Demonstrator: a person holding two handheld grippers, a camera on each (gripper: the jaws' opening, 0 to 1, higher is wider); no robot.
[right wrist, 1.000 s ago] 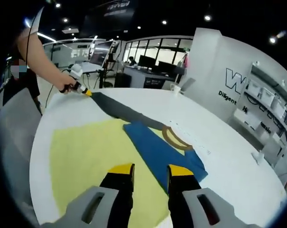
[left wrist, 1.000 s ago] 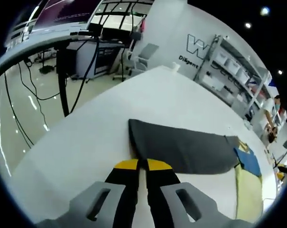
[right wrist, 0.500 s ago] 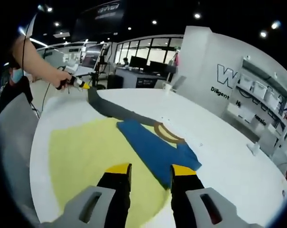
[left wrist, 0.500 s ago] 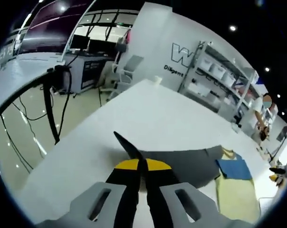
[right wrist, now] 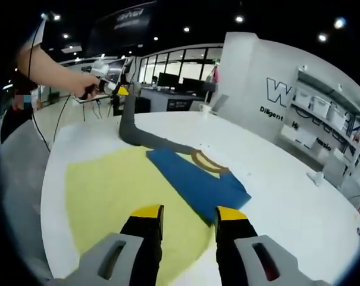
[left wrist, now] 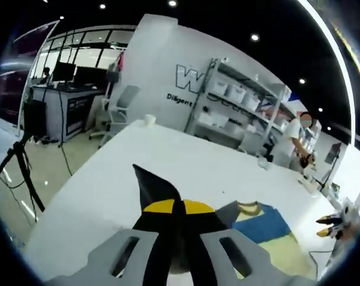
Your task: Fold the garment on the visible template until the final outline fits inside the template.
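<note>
A garment with a blue body (right wrist: 197,182), a tan collar (right wrist: 208,162) and a dark grey sleeve (right wrist: 138,134) lies on the pale yellow template (right wrist: 114,196) on the white table (right wrist: 275,190). My left gripper (left wrist: 175,207) is shut on the grey sleeve (left wrist: 156,187) and holds its end lifted above the table; in the right gripper view it appears at upper left (right wrist: 121,89), held by a hand. The blue body (left wrist: 260,223) lies to its right. My right gripper (right wrist: 184,213) is open over the template, just short of the blue cloth.
The table edge (left wrist: 66,196) falls away at left toward desks with monitors (left wrist: 66,77). Shelves with white bins (left wrist: 239,101) line the far wall. A person (left wrist: 296,140) stands at the far end. A small white cup (left wrist: 149,120) sits on the table's far corner.
The left gripper has raised the grey sleeve off the table and swung it up. The right gripper has stayed over the template, open.
</note>
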